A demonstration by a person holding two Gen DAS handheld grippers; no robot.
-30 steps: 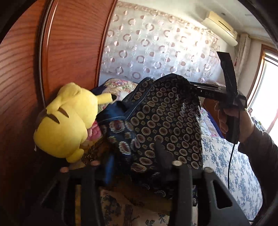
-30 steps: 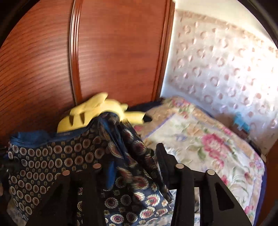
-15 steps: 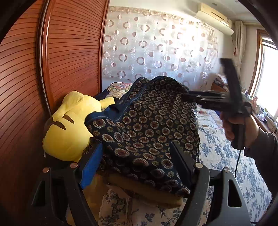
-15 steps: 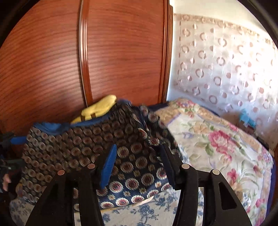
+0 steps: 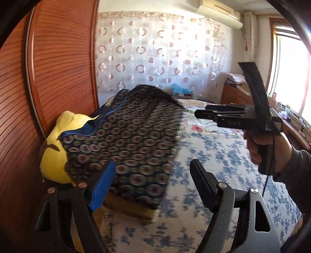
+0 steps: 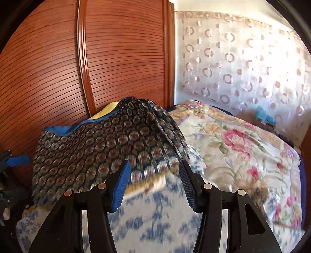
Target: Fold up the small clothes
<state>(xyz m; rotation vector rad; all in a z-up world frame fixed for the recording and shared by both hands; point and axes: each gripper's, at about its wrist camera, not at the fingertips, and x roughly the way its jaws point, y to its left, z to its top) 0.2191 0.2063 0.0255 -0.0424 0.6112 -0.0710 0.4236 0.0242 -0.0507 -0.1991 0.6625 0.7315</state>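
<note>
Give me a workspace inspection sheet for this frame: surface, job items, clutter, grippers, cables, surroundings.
Surface: bed with blue floral sheet.
Job's things: dark patterned garment draped over a yellowish cushion, released by both grippers.
Clutter: yellow plush toy partly under the garment; floral quilt beyond.
Grippers: left gripper open, empty; right gripper open, empty.
Cables: thin black cord hanging below the right hand.
Surroundings: wooden wardrobe door, circle-print curtain, air conditioner, window.
</note>
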